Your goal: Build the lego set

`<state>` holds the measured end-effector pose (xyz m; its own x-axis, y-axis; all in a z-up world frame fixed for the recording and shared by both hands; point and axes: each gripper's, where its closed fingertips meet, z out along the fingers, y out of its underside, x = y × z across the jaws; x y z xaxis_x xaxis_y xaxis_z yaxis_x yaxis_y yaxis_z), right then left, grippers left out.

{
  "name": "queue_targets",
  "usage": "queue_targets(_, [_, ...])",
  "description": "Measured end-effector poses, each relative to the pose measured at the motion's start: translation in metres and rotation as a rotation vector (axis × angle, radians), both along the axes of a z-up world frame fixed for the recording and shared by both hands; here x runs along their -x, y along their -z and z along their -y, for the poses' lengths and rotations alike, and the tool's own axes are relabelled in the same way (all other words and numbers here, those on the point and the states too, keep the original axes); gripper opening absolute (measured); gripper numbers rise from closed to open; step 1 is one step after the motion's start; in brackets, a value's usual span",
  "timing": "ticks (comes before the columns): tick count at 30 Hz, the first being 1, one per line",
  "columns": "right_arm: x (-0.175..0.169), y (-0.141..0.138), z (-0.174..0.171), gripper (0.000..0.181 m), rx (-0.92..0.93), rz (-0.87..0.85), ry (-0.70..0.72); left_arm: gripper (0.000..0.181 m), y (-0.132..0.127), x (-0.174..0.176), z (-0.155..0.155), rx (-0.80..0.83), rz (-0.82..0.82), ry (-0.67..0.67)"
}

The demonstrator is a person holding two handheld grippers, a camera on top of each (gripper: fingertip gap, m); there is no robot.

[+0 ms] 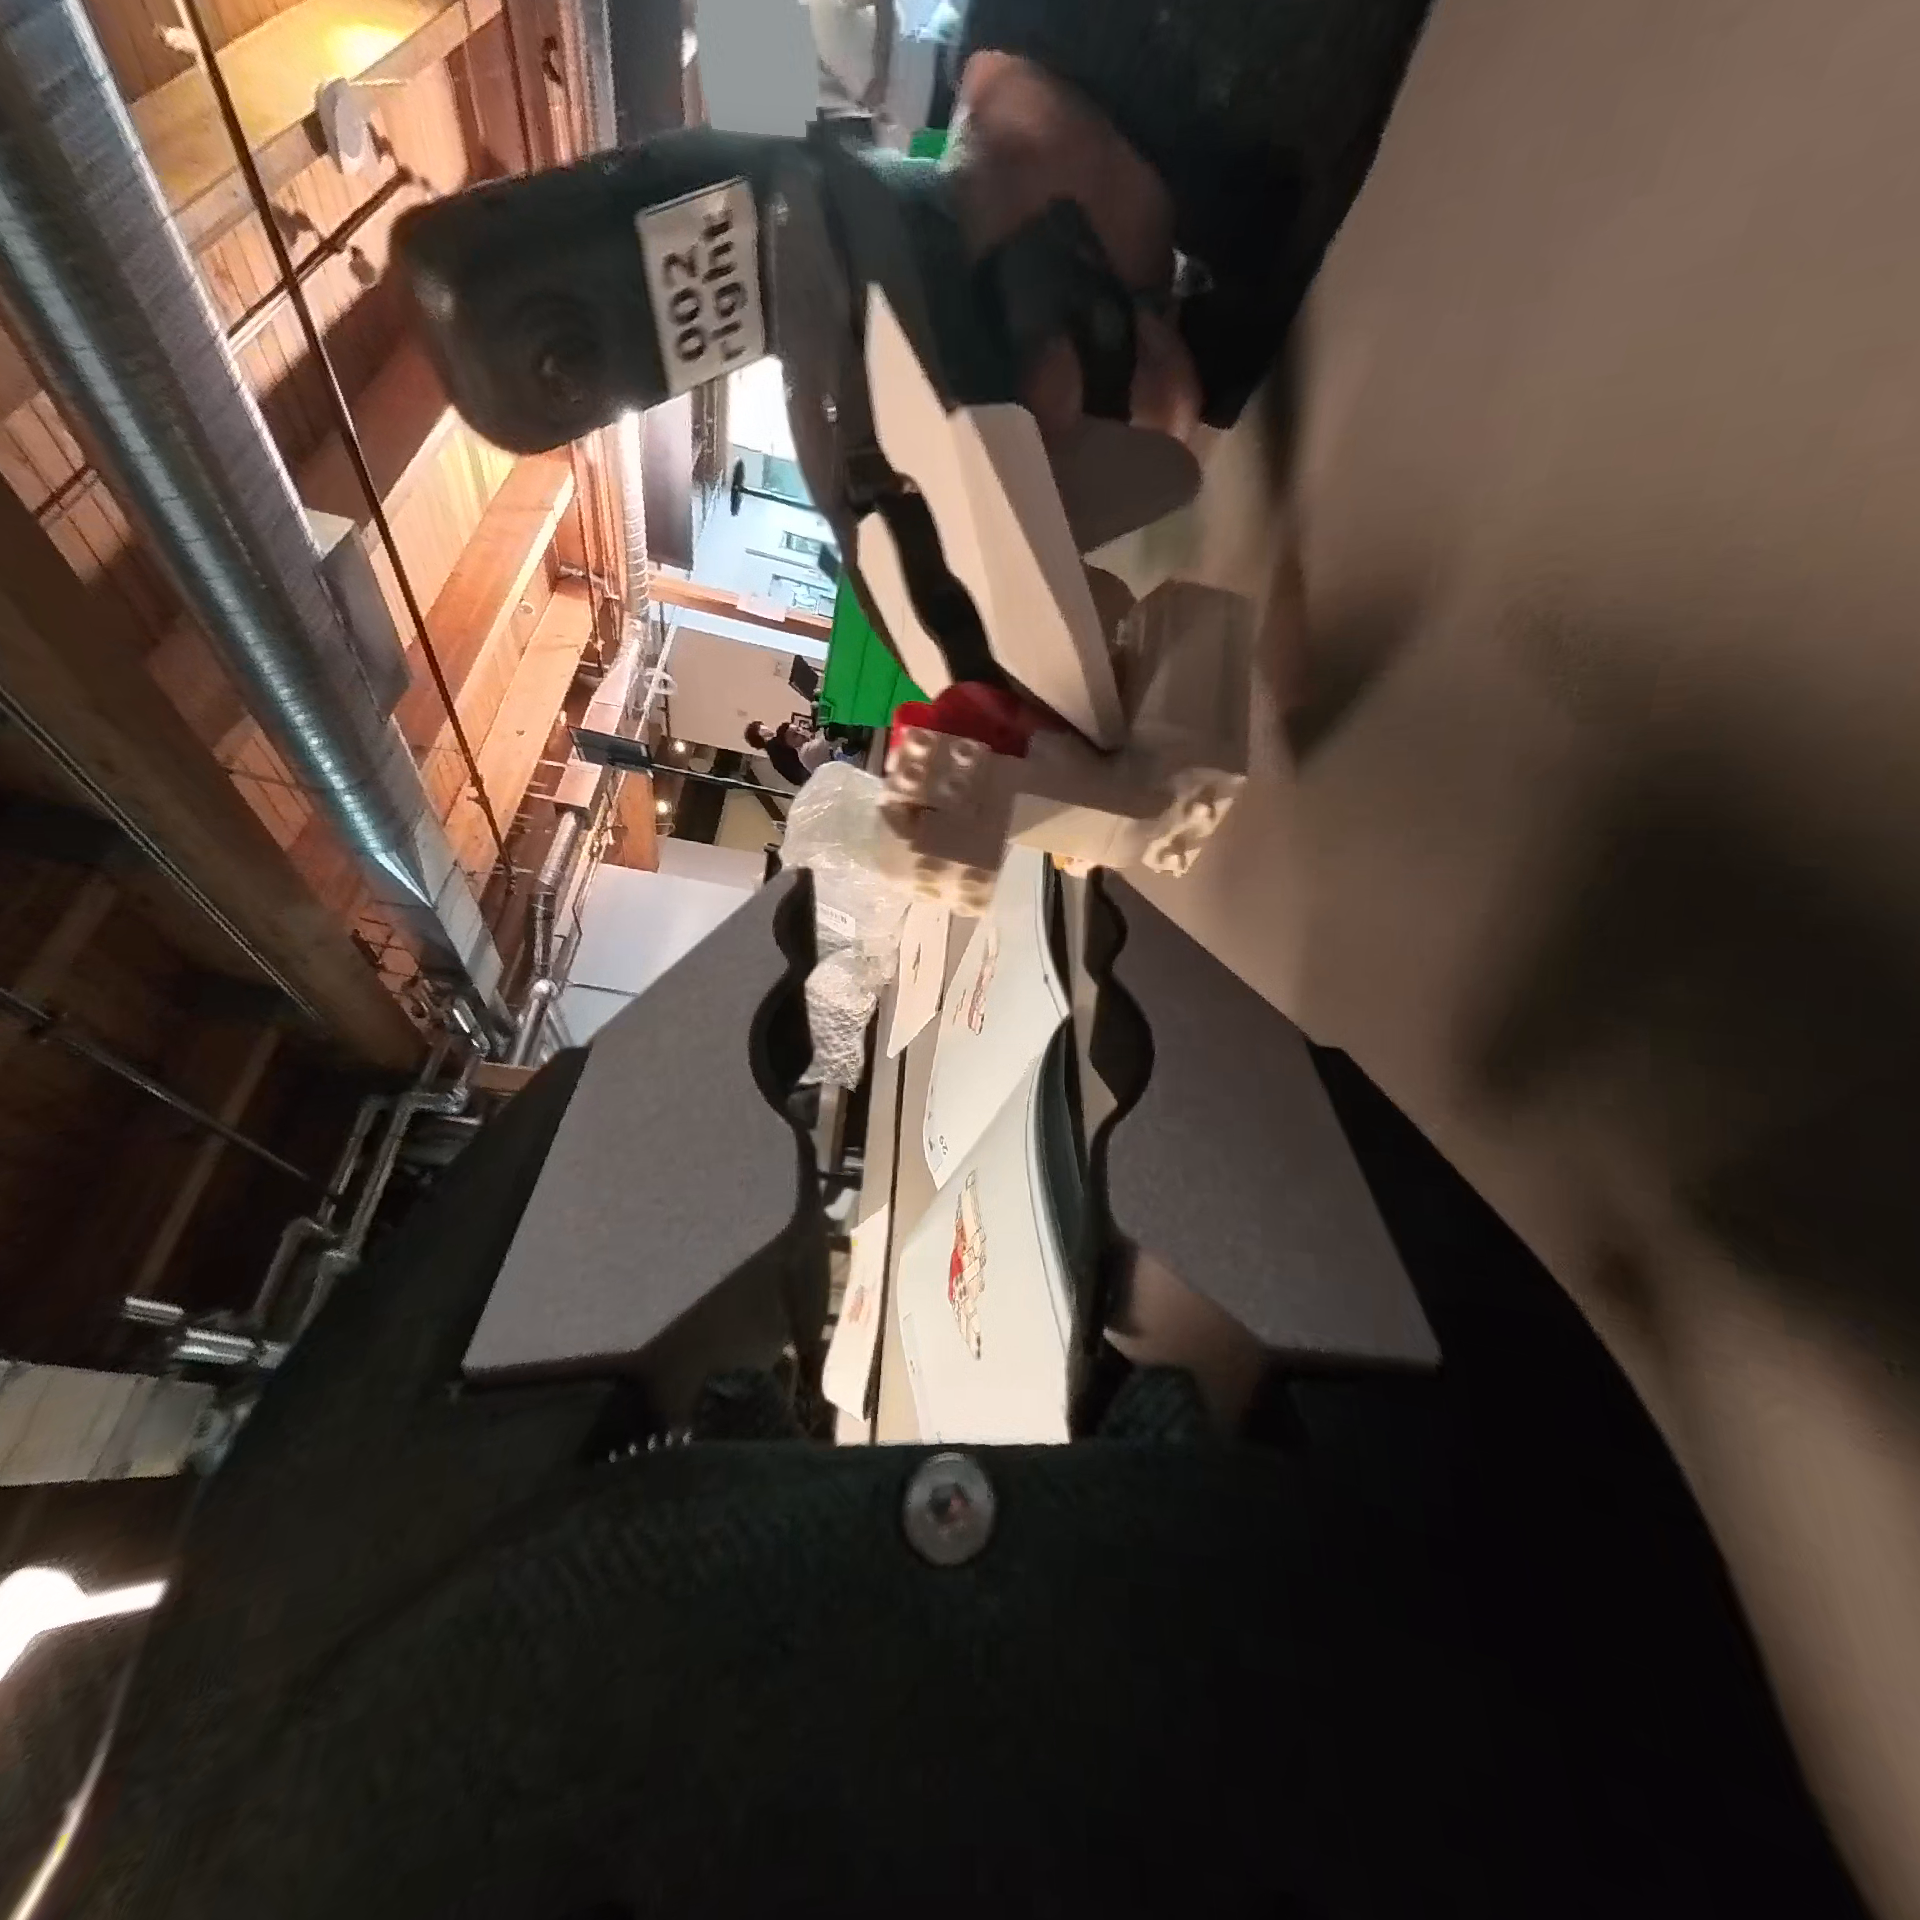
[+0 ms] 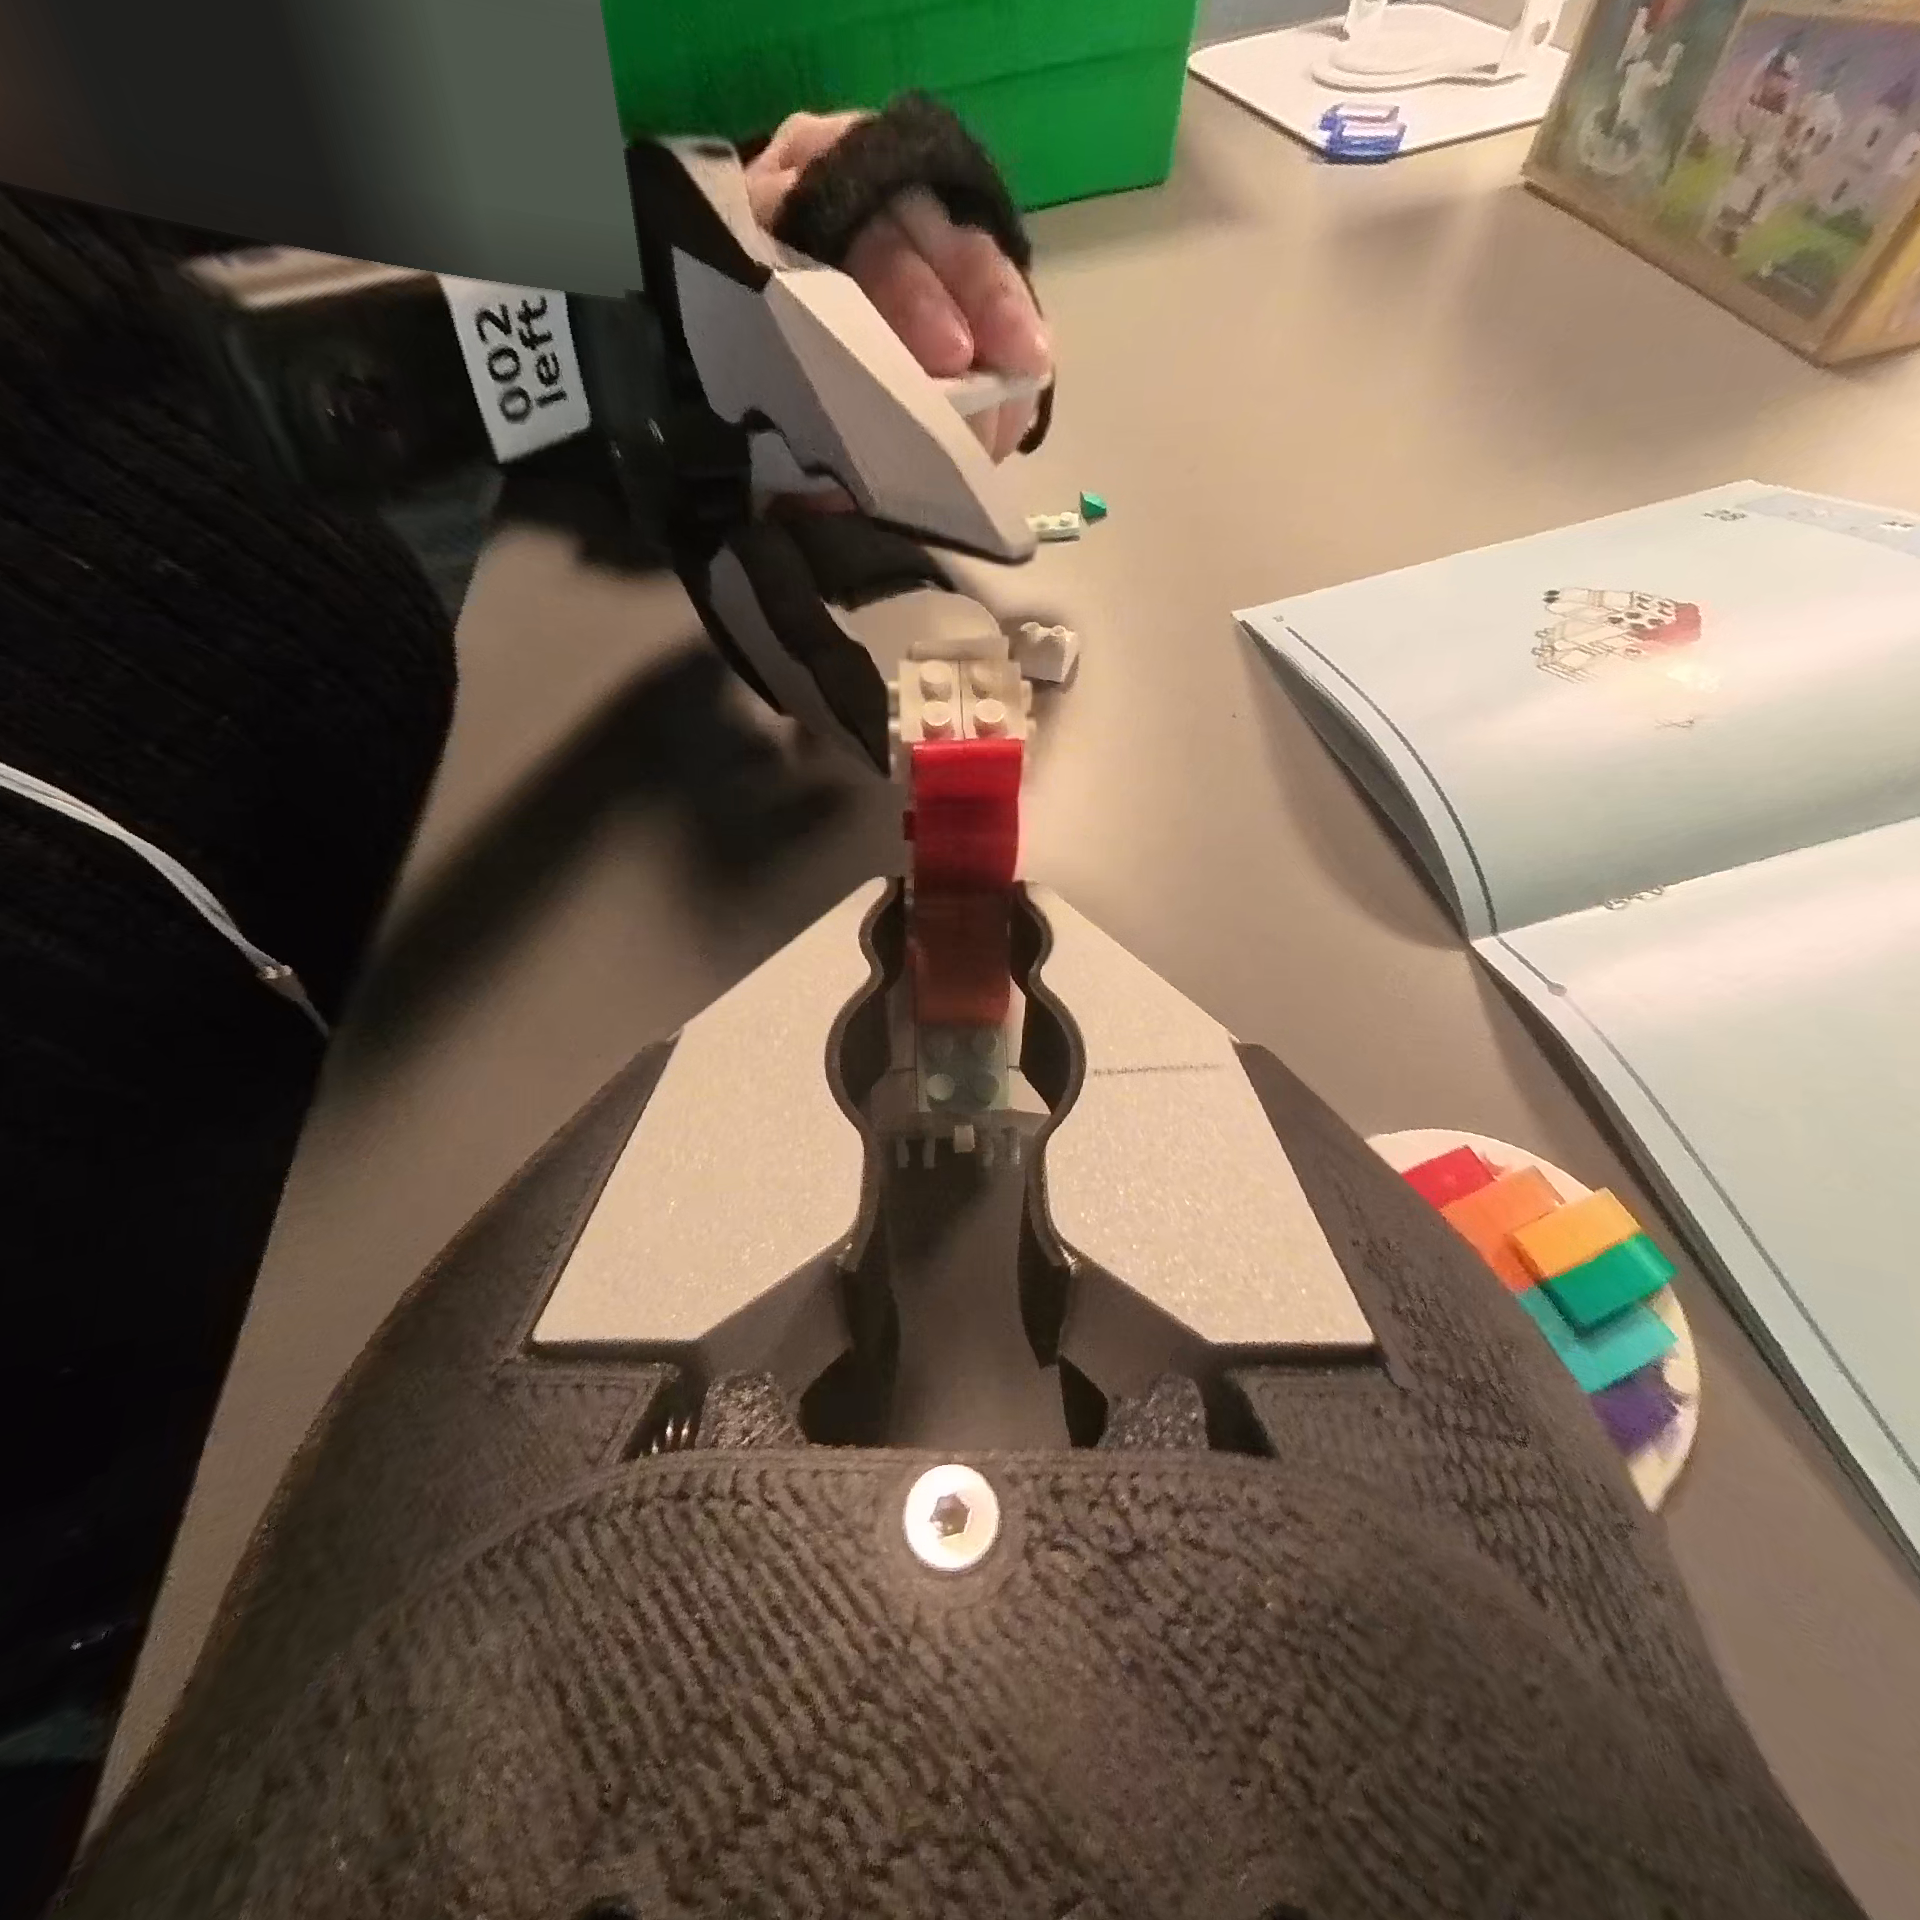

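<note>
Item: red-and-grey Lego assembly [image 2: 961, 883], pinched by right gripper [image 2: 956, 914]; left gripper [image 2: 940, 644], fingers spread, at 12 o'clock—advise steady clamp, square alignment.

The open booklet [image 2: 1621, 831] lies on the table [image 2: 1247, 436], right of the brick assembly [image 2: 961, 831], the box [image 2: 1725, 166] behind it.

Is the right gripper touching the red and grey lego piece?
Touching. The right wrist view shows the right gripper shut on the lego piece, fingers pressing both sides.
</note>
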<state>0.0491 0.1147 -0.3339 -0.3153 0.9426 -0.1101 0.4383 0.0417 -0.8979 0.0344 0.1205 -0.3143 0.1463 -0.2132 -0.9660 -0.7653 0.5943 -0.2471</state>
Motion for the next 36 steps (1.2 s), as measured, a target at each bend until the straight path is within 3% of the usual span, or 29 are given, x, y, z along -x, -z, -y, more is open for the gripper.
queue_targets(13, [-0.002,-0.004,0.013,0.019,0.081,-0.005,-0.065,0.043,-0.003,-0.006,0.008,-0.089,-0.011,0.044])
queue_targets(36, [-0.003,-0.006,0.018,0.019,0.116,-0.006,-0.091,0.046,0.002,-0.008,0.014,-0.031,0.023,0.104])
